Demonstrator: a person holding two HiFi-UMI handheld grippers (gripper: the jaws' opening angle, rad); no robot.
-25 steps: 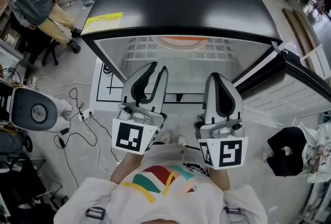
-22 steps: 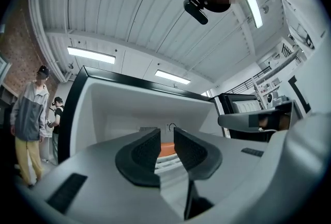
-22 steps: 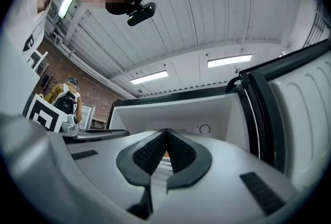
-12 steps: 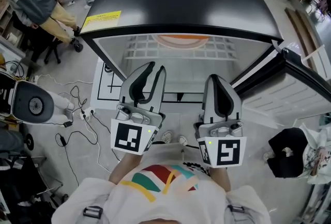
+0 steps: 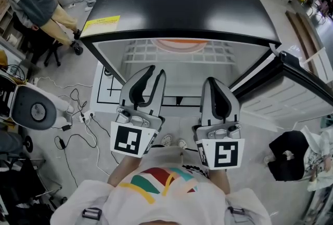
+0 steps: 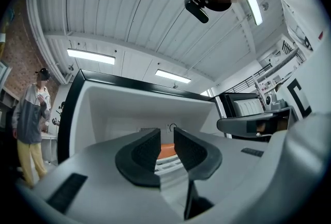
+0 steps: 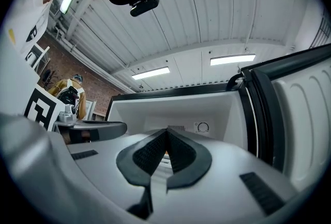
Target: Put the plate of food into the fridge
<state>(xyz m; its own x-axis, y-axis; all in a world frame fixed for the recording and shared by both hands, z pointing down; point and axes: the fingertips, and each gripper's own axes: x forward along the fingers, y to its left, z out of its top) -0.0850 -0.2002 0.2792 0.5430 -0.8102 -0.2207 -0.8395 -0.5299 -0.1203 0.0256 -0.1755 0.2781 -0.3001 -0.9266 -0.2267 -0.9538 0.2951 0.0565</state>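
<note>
Peeking from fridge (image 5: 179, 0): half-hidden plate (image 5: 182, 42)

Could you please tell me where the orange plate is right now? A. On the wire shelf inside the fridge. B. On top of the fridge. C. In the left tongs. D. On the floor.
A: the orange plate lies on the wire shelf inside the open fridge.

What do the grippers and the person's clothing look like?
Left gripper and right gripper: pale grey curved shells, black ribbed pads, each with a white cube bearing black square markers. The person wears a white top with teal, red and yellow stripes.
</note>
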